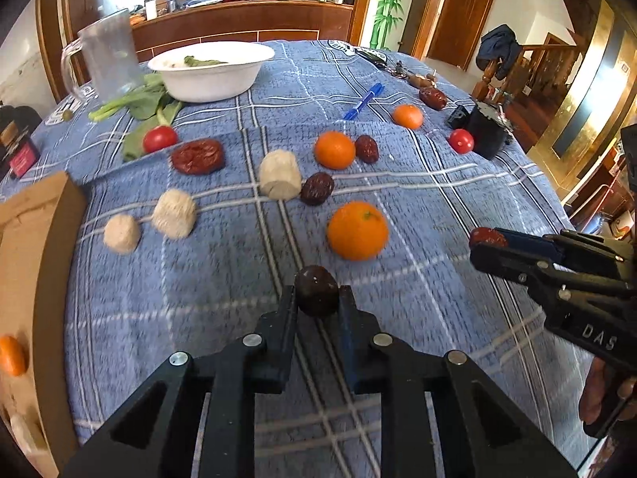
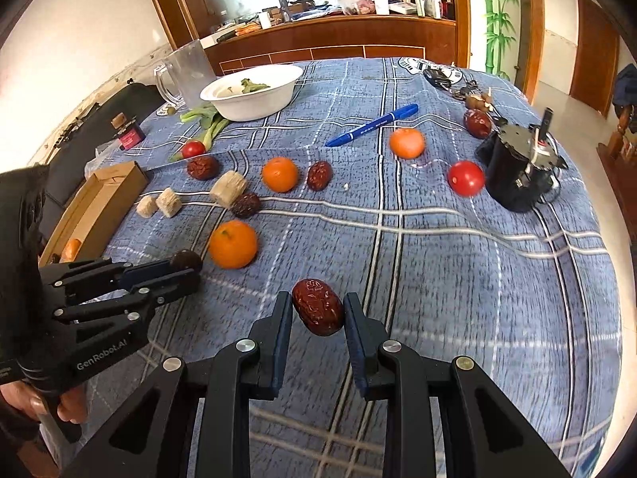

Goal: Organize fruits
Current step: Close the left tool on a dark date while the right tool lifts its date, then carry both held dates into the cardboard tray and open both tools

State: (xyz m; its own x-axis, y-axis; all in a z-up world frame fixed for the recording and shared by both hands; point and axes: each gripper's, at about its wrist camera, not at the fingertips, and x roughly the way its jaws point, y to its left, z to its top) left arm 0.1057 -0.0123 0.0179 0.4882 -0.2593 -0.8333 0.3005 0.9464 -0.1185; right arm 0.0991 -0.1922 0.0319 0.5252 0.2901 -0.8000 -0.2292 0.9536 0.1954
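On the blue plaid cloth: three oranges (image 2: 233,243) plus one in the box (image 2: 72,247), two tomatoes (image 2: 466,177), six red dates (image 2: 317,312), three pale cylinders (image 2: 228,189), one pen (image 2: 372,124), one bowl (image 2: 254,108).

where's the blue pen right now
The blue pen lies on the blue cloth toward the far side in the right wrist view, between the white bowl and a far orange.

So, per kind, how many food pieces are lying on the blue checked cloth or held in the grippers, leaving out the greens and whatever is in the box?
Round orange mandarins: 3
Small red tomatoes: 2
Wrinkled dark-red dates: 6, one each in the left gripper and right gripper
Beige cylindrical chunks: 3
Total: 14
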